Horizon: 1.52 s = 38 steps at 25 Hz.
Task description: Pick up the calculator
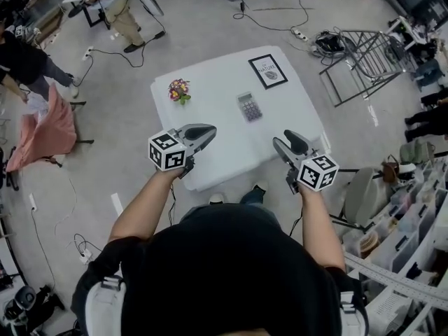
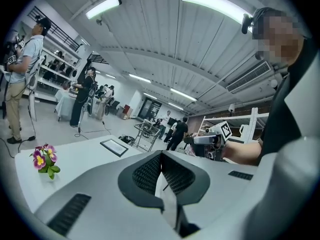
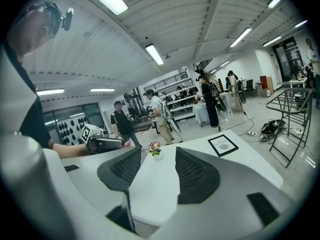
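One calculator (image 1: 249,107) well ahead of closed left gripper (image 1: 208,131) and parted, empty right gripper (image 1: 285,141).

- The right gripper (image 3: 159,159) has its jaws apart, with only the white surface (image 3: 150,184) between them.
- A small bunch of flowers (image 3: 154,146) stands near the far edge.
- A framed picture (image 3: 223,145) lies by the far right corner.

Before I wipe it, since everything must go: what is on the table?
A calculator, flowers and a framed picture. The left gripper and right gripper hide bits of the table at its near edge.
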Motion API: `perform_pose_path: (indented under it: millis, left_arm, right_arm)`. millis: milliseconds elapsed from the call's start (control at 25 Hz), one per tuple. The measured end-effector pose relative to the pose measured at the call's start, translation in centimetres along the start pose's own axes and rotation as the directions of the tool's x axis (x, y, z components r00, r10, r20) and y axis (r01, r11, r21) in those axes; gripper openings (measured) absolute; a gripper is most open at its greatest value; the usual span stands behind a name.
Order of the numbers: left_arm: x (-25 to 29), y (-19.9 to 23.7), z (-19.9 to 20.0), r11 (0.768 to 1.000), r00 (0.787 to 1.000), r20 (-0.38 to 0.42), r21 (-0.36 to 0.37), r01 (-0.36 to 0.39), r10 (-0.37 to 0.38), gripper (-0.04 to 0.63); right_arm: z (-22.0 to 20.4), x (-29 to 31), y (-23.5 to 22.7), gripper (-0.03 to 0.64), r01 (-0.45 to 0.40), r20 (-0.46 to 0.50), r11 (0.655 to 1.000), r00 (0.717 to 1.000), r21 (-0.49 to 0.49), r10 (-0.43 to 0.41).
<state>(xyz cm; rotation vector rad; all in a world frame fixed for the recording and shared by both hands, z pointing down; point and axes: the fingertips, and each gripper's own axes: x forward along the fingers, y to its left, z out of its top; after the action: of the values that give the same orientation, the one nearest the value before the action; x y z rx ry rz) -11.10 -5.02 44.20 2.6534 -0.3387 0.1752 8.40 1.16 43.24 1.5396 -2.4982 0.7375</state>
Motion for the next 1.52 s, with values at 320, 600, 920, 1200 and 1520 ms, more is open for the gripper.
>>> perform_pose_path:
  millis: [320,600,920,1200,1520]
  left_arm:
    - [1.3,1.2,0.3,0.998,0.998,0.017,-0.008,-0.062,0.063,0.018]
    - [4.0,2.4,1.2,0.987,0.987,0.035,-0.035,-0.157,0.159,0.018]
    - [8.9,4.1,2.2,0.962,0.963,0.033,-0.068,-0.264,0.266,0.018]
    - [13.1,4.4,3.2,0.939,0.942,0.025,-0.09,-0.332,0.335,0.018]
    - [14.6,4.6,4.1,0.88,0.882,0.072,-0.144,-0.452,0.465,0.018]
  right_arm:
    - [0.4,2.0,-2.7,0.225,-0.064,-0.014,0.998,0.998,0.011,0.064]
    - [2.8,4.8,-6.9,0.222,-0.162,-0.041,0.987,0.986,-0.002,0.162]
    - [6.6,8.8,-13.3,0.218,-0.278,-0.072,0.961,0.959,-0.019,0.276]
    - [8.5,11.2,-17.4,0.216,-0.373,-0.13,0.928,0.92,-0.006,0.369]
    - [9.6,13.8,-19.6,0.215,-0.491,-0.209,0.871,0.853,-0.01,0.478]
